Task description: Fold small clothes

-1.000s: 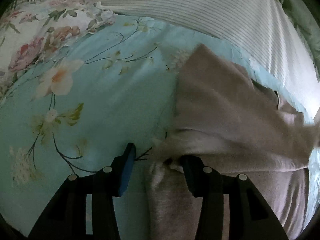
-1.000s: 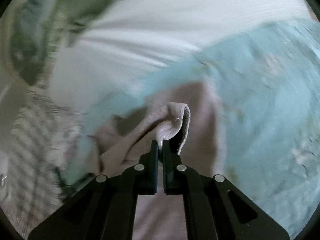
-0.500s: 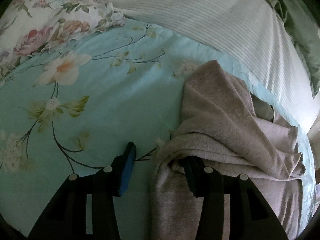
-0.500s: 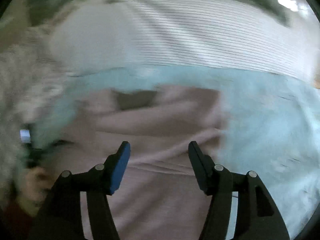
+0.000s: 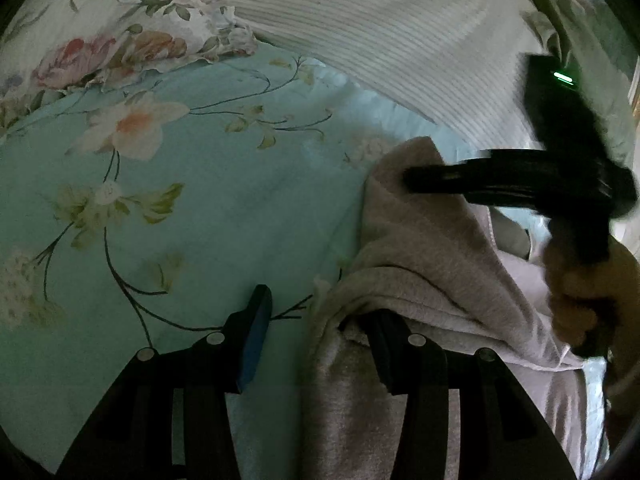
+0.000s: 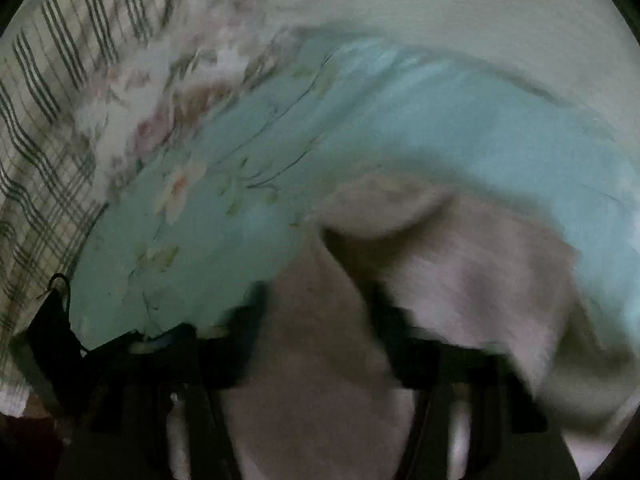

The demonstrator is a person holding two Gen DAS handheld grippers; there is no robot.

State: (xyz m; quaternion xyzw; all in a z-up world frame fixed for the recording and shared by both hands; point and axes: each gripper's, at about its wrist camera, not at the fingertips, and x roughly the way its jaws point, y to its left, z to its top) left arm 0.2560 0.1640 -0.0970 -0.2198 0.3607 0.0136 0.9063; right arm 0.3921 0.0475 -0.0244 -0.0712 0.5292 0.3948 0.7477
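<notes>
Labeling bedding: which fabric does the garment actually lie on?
The teal floral sheet. The beige garment rests on it; the white ribbed cover and pink-rose fabric lie farther back, apart from it.

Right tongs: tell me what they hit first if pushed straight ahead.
Probably the pinkish-grey garment: the right tongs stand open right over it, its raised fold just ahead, and the teal floral sheet beyond. The view is blurred, so depth is uncertain.

- Beige-grey knit garment (image 5: 432,280), soft fleecy fabric, lying crumpled on bed, part-folded w/ 1 layer flopped over another.
- Rel. to left fingers: thick rolled fold drapes over right finger tip; left finger clear of it.
- Right wrist view: garment (image 6: 460,280) blurred, spreads between & beyond both fingers.
</notes>
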